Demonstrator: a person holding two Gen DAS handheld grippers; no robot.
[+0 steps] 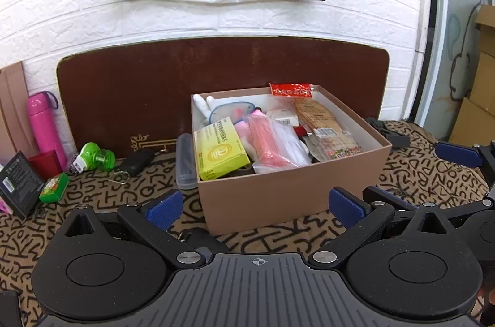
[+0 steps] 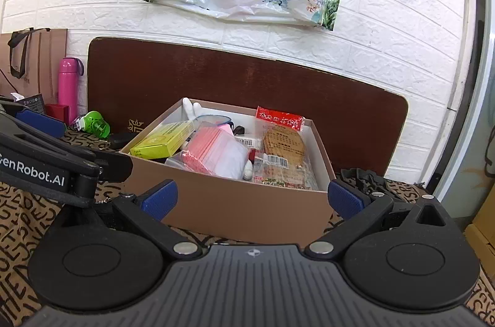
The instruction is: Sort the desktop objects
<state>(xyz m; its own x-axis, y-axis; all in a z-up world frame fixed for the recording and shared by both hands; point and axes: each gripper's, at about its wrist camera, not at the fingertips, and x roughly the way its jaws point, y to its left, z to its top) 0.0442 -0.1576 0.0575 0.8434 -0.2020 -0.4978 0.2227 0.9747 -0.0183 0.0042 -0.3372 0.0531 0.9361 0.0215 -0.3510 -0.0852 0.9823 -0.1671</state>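
Brown cardboard box [image 1: 287,191] sits mid-frame in my left wrist view, open top, on the letter-print counter [image 1: 102,203]; it's packed. Inside: yellow-green rectangular carton [image 1: 220,152] at the left, pink item in a clear plastic bag [image 1: 272,144] in the middle, red-topped clear snack packet [image 1: 321,122] at the right, leaning on the far rim. Clear plastic oblong case [image 1: 186,161] stands just beside the box's left wall, outside it.

Loose on the counter, lower left of that frame: green plastic plug-in device [image 1: 94,157], small green printed carton [image 1: 54,187], black flat box [image 1: 20,184], black key fob [image 1: 136,161]. Pink metal flask [image 1: 45,129] stands upright by the white brick wall.

My left tool [image 1: 260,204]: fingers apart, nothing between them, box corner framed in the gap. My right tool [image 2: 252,198]: fingers apart too, holding nothing, low in frame in front of the box's near wall.
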